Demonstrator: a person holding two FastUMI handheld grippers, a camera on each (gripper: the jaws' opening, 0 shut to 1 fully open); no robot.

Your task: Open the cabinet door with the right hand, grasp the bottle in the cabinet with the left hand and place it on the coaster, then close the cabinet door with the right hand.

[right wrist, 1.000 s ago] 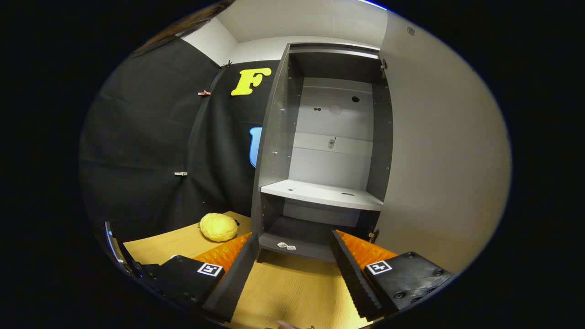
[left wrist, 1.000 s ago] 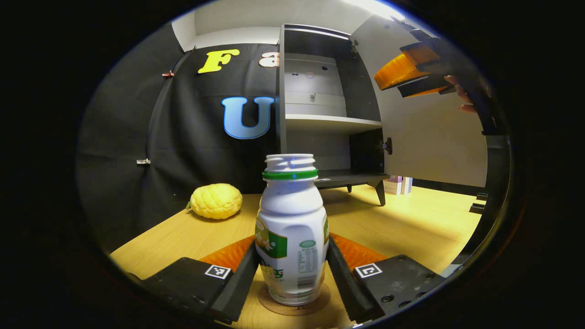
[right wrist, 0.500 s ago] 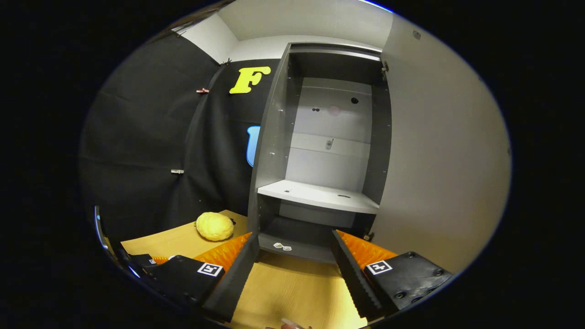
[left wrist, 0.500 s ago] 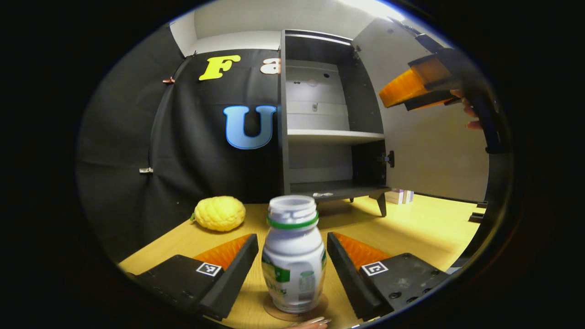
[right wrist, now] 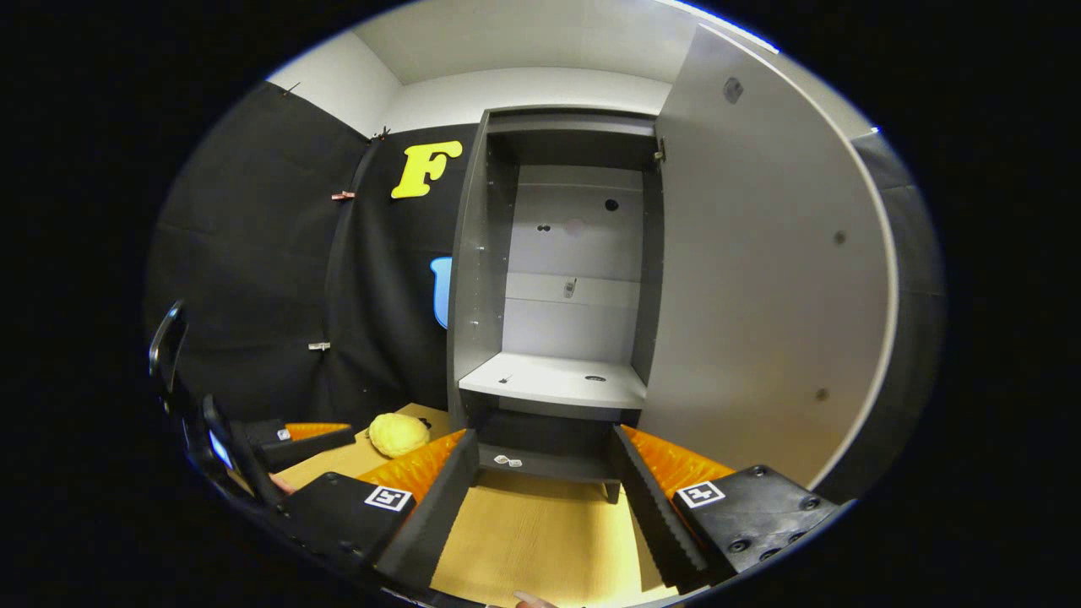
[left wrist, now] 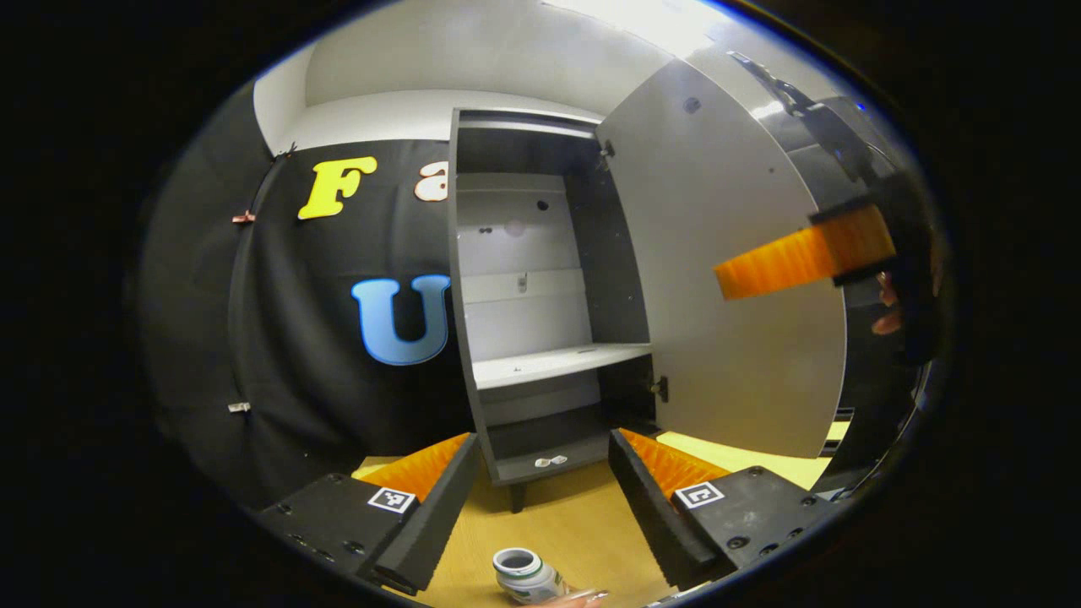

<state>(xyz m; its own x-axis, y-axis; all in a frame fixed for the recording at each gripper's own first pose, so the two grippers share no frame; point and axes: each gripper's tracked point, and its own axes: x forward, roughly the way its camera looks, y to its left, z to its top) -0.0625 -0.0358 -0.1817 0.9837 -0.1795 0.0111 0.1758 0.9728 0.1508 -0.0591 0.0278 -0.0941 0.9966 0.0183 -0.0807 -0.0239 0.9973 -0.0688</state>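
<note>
1. I see the bottle [left wrist: 525, 574] standing upright on the desk [left wrist: 574, 523], mouth up, below my left gripper [left wrist: 540, 494], whose jaws are spread and empty.
2. My right gripper [right wrist: 540, 498] gapes empty before the open cabinet door [right wrist: 760, 279].

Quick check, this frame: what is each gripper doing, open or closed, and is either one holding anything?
Left gripper: open, holding nothing; the bottle stands on the table below it.
Right gripper: open, holding nothing, pointed at the open cabinet.
</note>
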